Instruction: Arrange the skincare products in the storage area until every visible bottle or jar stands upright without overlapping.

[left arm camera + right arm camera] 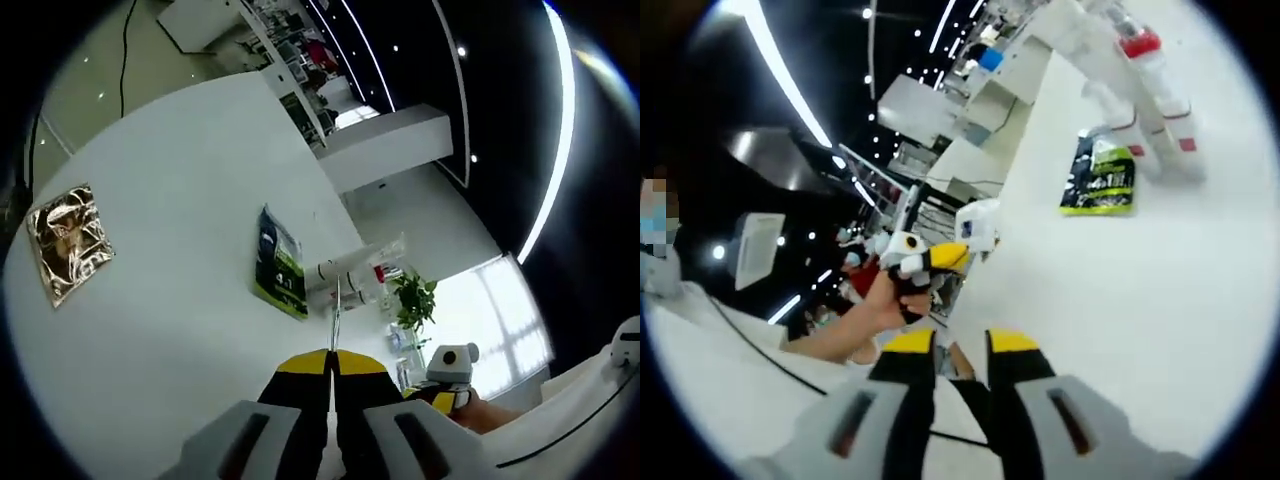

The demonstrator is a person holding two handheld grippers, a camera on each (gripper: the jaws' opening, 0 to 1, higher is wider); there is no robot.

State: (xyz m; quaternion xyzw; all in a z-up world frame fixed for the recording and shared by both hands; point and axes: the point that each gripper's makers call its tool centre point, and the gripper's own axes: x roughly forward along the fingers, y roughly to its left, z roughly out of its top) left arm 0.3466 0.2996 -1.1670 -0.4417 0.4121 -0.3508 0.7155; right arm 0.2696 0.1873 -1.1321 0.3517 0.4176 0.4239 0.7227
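A dark green sachet (280,265) lies flat on the white table (180,330). Just beyond it are white bottles with red bands (350,268) beside a clear holder (388,258); I cannot tell whether they stand or lie. My left gripper (330,362) is well short of them, its yellow-tipped jaws pressed together with nothing between. In the right gripper view the same sachet (1100,180) and white bottles with red caps (1150,85) sit at the upper right. My right gripper (960,348) is open and holds nothing, far from them.
A gold foil packet (68,242) lies alone at the table's left. A potted plant (415,300) stands past the bottles. A hand holds the left gripper (925,262) off the table edge (970,290); the right gripper (448,380) shows at lower right.
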